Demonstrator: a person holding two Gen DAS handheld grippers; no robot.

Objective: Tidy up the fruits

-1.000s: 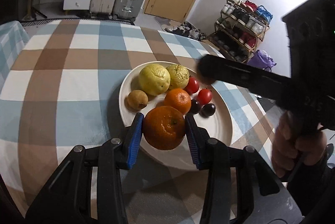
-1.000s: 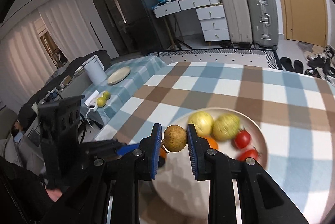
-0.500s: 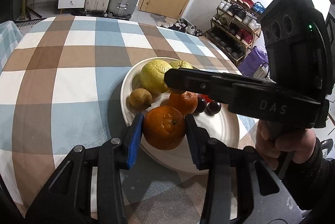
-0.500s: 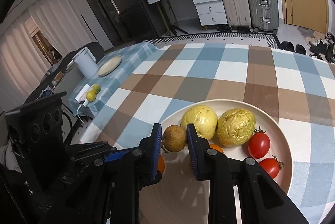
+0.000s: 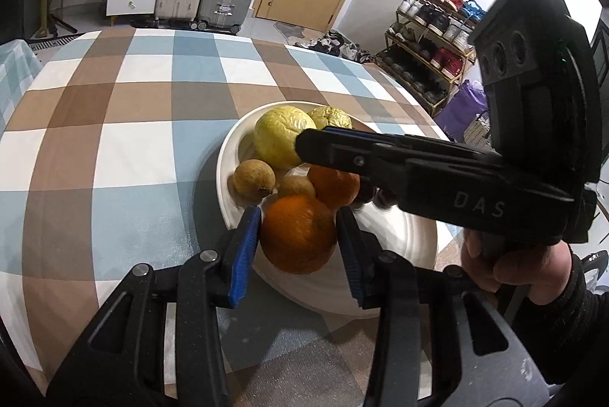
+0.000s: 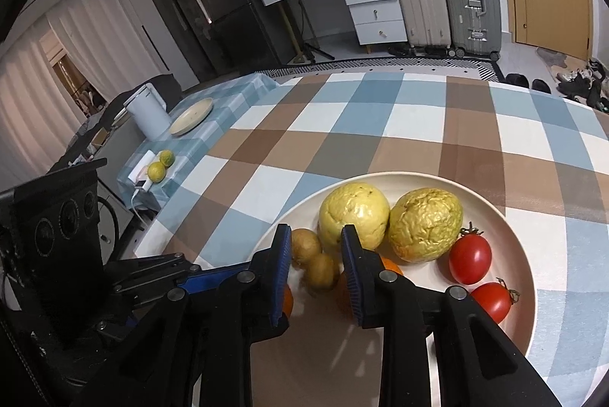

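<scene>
Placing step, judging by the bench (image 5: 114, 125) and white plate (image 6: 525, 255); left claw (image 5: 298, 239) clamped on an orange (image 5: 297, 234) over the plate's near rim. Right claw (image 6: 316, 266) just parted, a small brown fruit (image 6: 322, 270) lying loose on the plate between its jaws; next: withdraw right, then release the orange.

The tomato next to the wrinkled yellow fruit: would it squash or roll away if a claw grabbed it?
The tomato looks glossy and smooth, so it is probably slippery, and likely soft enough to bruise under a hard squeeze. Being round, it would probably roll if nudged, though the raised rim of the plate and the wrinkled yellow fruit beside it should stop it.
</scene>
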